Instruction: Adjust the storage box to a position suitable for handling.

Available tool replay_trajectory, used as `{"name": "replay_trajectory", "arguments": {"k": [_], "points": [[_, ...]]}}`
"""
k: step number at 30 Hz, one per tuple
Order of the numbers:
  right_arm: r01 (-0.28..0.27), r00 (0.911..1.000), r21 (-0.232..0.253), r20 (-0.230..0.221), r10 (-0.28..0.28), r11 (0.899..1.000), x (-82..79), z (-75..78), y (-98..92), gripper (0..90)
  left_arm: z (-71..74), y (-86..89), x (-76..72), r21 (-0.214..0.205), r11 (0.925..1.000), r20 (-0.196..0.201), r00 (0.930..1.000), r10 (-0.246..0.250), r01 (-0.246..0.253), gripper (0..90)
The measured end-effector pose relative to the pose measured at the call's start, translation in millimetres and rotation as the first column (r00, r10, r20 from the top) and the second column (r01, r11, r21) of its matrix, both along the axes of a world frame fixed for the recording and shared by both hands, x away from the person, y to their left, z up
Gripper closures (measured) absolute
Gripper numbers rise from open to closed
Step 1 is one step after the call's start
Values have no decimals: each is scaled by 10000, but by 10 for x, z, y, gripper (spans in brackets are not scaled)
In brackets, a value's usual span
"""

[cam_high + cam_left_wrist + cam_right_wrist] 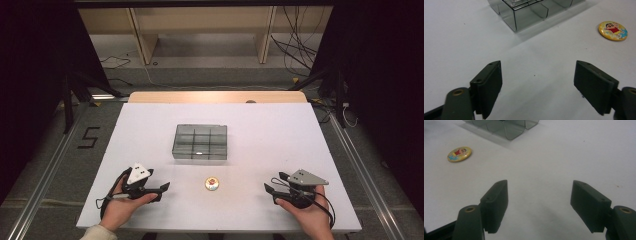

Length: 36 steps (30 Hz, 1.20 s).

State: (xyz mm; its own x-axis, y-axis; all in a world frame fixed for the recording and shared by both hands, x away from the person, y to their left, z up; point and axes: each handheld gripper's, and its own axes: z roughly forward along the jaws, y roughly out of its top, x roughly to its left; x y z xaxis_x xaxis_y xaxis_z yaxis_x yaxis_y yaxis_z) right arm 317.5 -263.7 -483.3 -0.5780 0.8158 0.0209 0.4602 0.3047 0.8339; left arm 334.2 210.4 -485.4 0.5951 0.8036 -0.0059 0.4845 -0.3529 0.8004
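White table (150,130) with a wood strip along the far edge, grey floor and shelf legs behind it, dark on both sides. The round yellow badge (211,184) sits near the front edge, about midway, just in front of the clear divided box (200,142) in the middle. Left gripper (162,189) and right gripper (270,189) rest by the front corners, both jaws wide apart with nothing in them.

The clear box (534,10) is cut off by the top edge in the left gripper view, and in the right gripper view (504,127) only its near corner remains below that edge. Beside the box, the round badge (212,184) appears too small from the high view to make out its picture. The person's forearms run off the bottom edge there.
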Motion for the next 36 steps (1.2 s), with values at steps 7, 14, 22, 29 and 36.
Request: {"name": "replay_trajectory", "arguments": {"k": [7, 14, 22, 29, 36], "points": [[39, 10000, -61, 23, -39, 10000, -7, 3, -10, 304, 20, -17, 40, 130, 9990, 61, 9991, 422, -423, 494], [15, 9999, -175, 166, -12, 9998, -2, 43, 39, 299, 109, 30, 250, 295, 9954, 343, 9954, 899, -910, 891], [-53, 9999, -155, 88, 54, 9999, 0, 31, 50, 293, 138, -18, 712, 448, 9928, 410, 9931, 1094, -1112, 894], [-82, 10000, -114, 15, 82, 9999, 3, 18, 26, 282, 64, -130, 1308, 1064, 9920, -147, 9974, 705, -685, 895], [-179, 9998, -120, 12, 179, 9998, 9, 6, 35, 275, -8, -193, 1521, 1274, 9917, -504, 9985, 229, -163, 895]]}}
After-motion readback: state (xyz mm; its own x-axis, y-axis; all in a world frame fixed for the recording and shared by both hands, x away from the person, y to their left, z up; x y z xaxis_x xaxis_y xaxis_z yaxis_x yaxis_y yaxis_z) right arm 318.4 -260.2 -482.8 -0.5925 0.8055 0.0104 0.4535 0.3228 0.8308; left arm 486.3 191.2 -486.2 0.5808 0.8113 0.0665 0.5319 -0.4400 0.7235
